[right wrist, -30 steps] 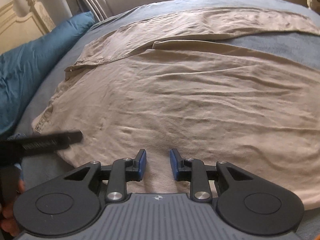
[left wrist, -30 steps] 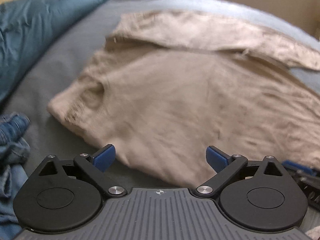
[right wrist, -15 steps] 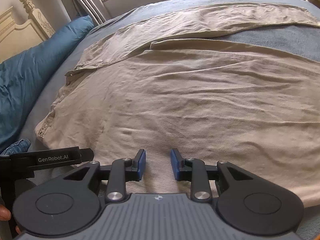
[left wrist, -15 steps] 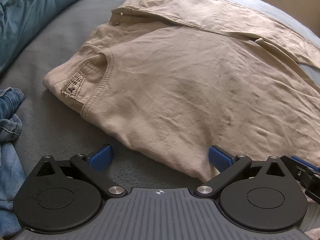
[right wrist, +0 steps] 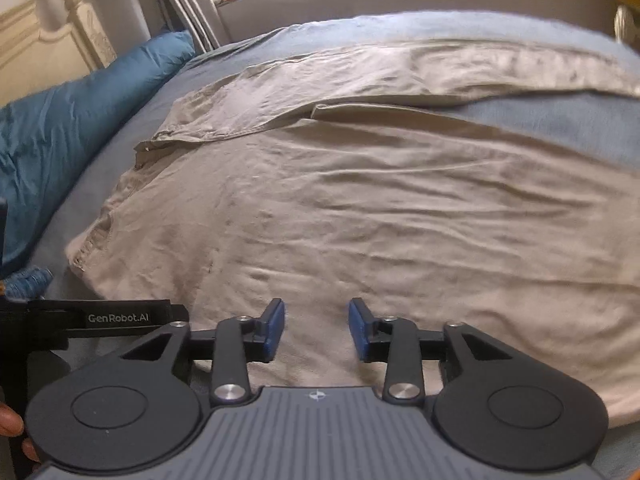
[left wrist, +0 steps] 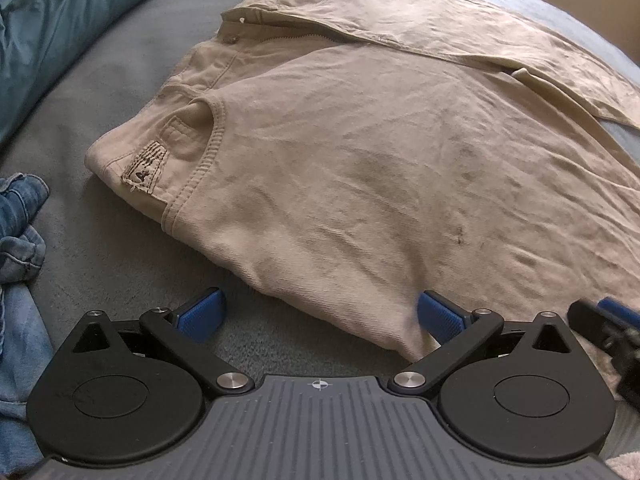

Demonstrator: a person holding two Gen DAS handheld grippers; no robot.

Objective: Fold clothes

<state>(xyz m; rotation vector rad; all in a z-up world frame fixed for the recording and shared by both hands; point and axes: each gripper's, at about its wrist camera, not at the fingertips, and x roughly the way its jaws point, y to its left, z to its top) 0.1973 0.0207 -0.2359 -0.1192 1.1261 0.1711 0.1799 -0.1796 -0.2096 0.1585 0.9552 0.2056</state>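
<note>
Here, beige trousers (left wrist: 360, 168) lie on a grey bedsheet (left wrist: 120, 80).
The left gripper (left wrist: 320, 314) gapes wide; the right gripper (right wrist: 316, 330), just opening, holds nothing; crumpled jeans (left wrist: 18, 240) beside.

The beige cotton trousers (left wrist: 360, 160) carry a dark-stitched brown label patch (left wrist: 145, 167) on the near left. The bed's plain blanket (left wrist: 132, 64) is grey-blue, the far-left pillow (right wrist: 76, 120) teal, and the crumpled denim garment (left wrist: 18, 240) faded blue.

The left gripper (left wrist: 318, 314), black-armed with blue ribbed pads, stands spread wide, tilted steeply downward. The matching right gripper (right wrist: 317, 330) (jaws just been opening, nothing pinched) shows at its 3 o'clock.
</note>
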